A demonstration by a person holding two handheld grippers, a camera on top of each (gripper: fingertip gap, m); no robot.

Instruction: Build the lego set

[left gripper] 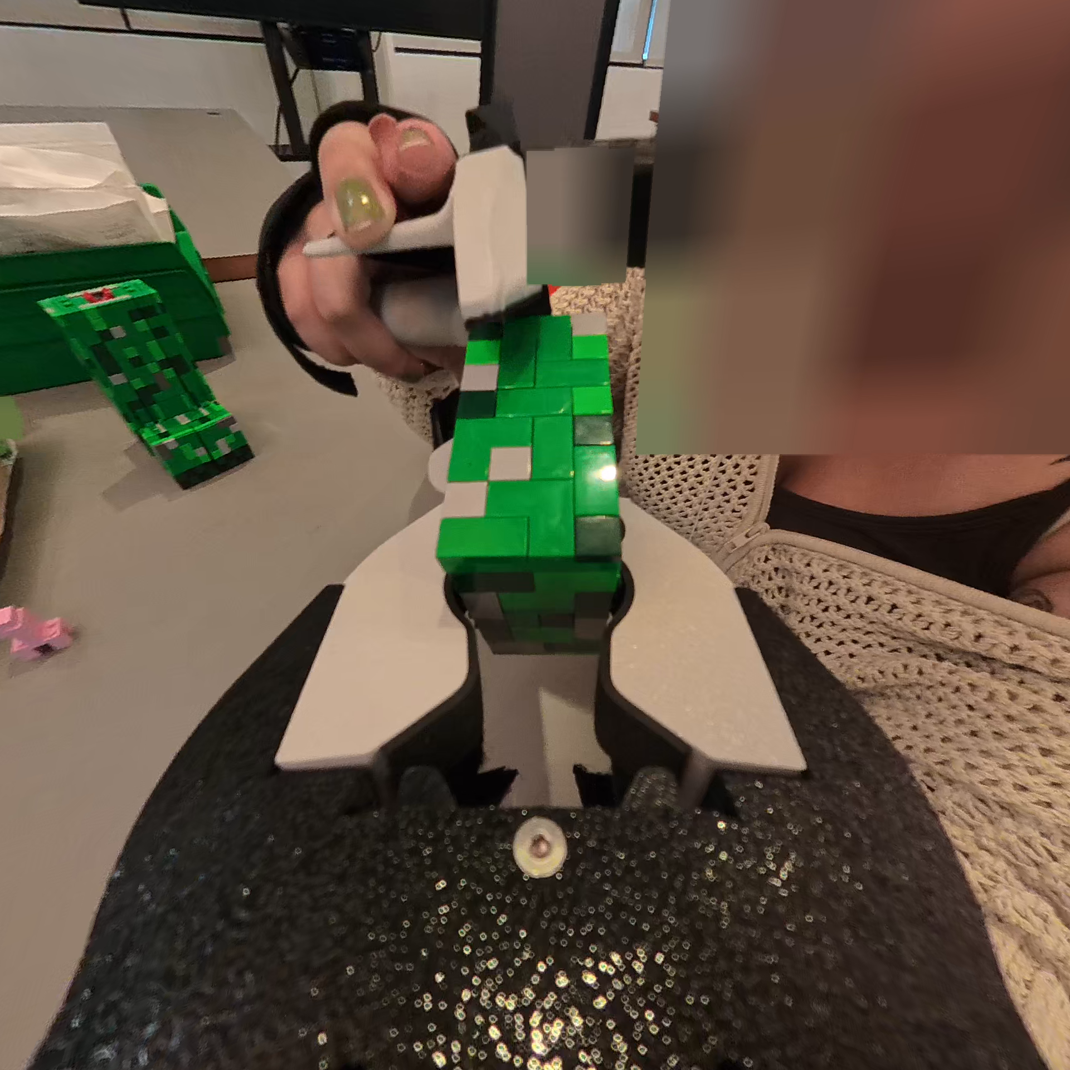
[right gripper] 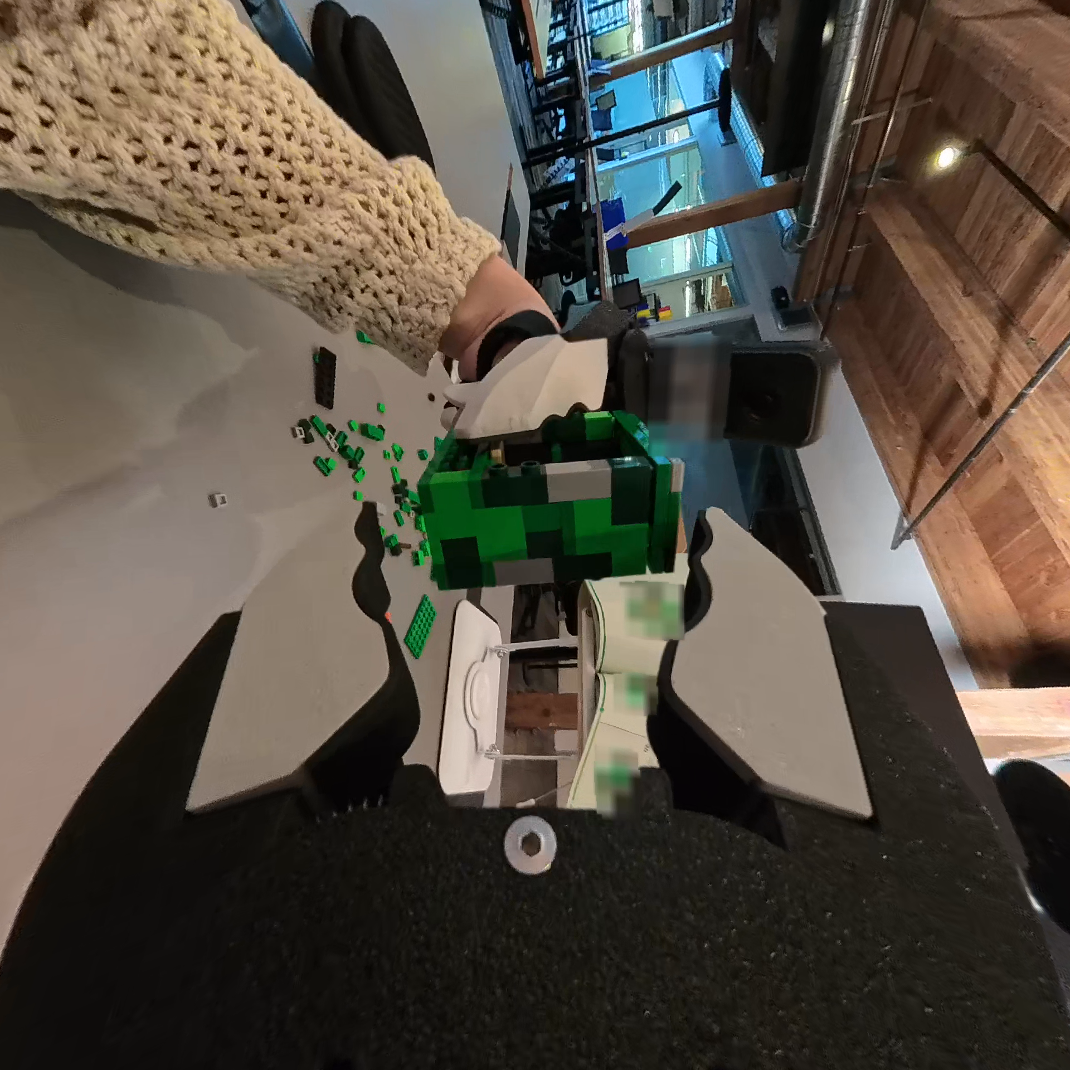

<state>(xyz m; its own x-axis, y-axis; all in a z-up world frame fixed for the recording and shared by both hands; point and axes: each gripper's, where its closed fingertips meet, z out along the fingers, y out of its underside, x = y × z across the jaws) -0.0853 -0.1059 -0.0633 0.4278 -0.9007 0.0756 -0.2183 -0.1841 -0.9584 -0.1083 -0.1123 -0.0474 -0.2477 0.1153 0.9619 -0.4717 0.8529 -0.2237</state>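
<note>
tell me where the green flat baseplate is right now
In the right wrist view the green baseplate lies flat on the grey table, just below the scattered loose green bricks and left of the white tray.

Grey tabletop (left gripper: 173, 550); wood-plank wall (right gripper: 955, 347); lit lamp (right gripper: 946, 155); glass partitions (right gripper: 666, 191); black chairs (right gripper: 370, 87).

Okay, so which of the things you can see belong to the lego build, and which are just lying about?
Part of the build:
- green block body, clamped in the left hand-held gripper
- right hand-held gripper, open
- loose green pieces
- green plate
- black brick
- instruction booklet

Lying about:
- finished green figure
- pink figure
- white tray
</note>
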